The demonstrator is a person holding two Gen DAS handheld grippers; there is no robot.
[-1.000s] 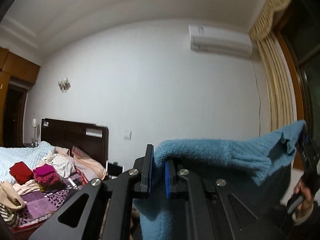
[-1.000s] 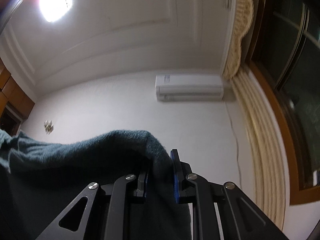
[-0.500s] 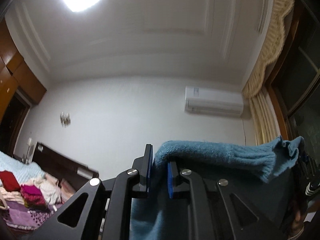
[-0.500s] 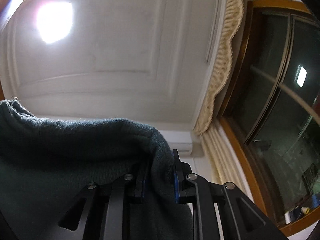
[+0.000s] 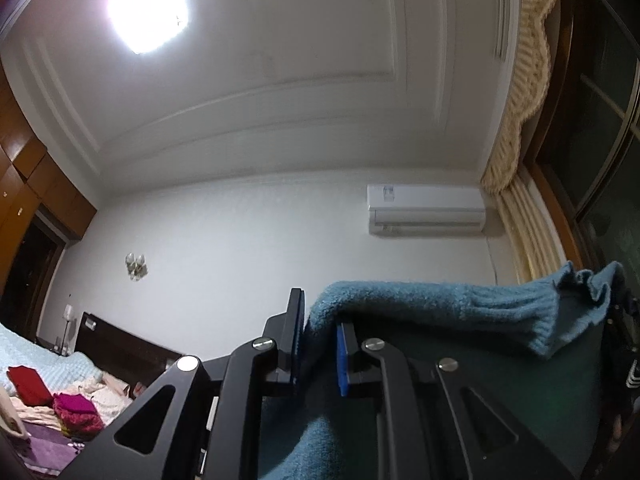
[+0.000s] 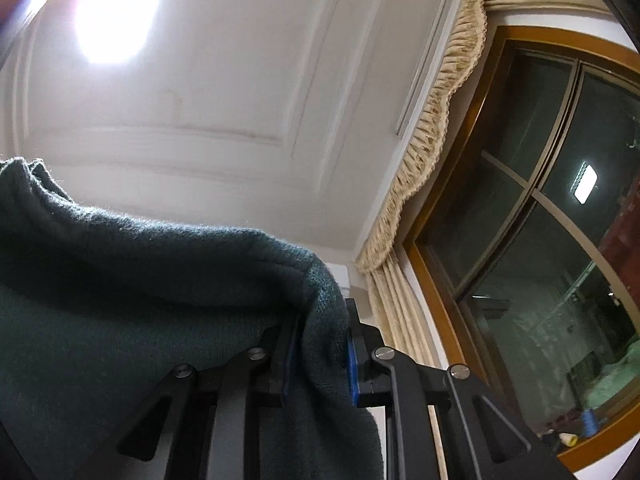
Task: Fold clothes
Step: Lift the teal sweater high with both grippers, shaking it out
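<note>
A teal-blue knitted sweater [image 5: 432, 308] is held up in the air between both grippers. My left gripper [image 5: 318, 344] is shut on one edge of it, and the knit stretches right to its ribbed hem [image 5: 560, 312]. My right gripper [image 6: 320, 352] is shut on the other edge of the sweater [image 6: 140, 280], which looks dark green here and hangs down to the left. Both cameras tilt up toward the ceiling.
A bed [image 5: 36, 364] with a dark headboard [image 5: 120, 348] lies low at the left, with folded red [image 5: 28, 382] and magenta [image 5: 76, 412] clothes on it. An air conditioner [image 5: 426, 210] hangs on the wall. Curtains [image 6: 404, 300] and a window [image 6: 540, 240] are at the right.
Both grippers have lifted and tilted upward with the sweater, so the ceiling and lamp fill the views. The right view has swung toward the window. The grips are unchanged.
</note>
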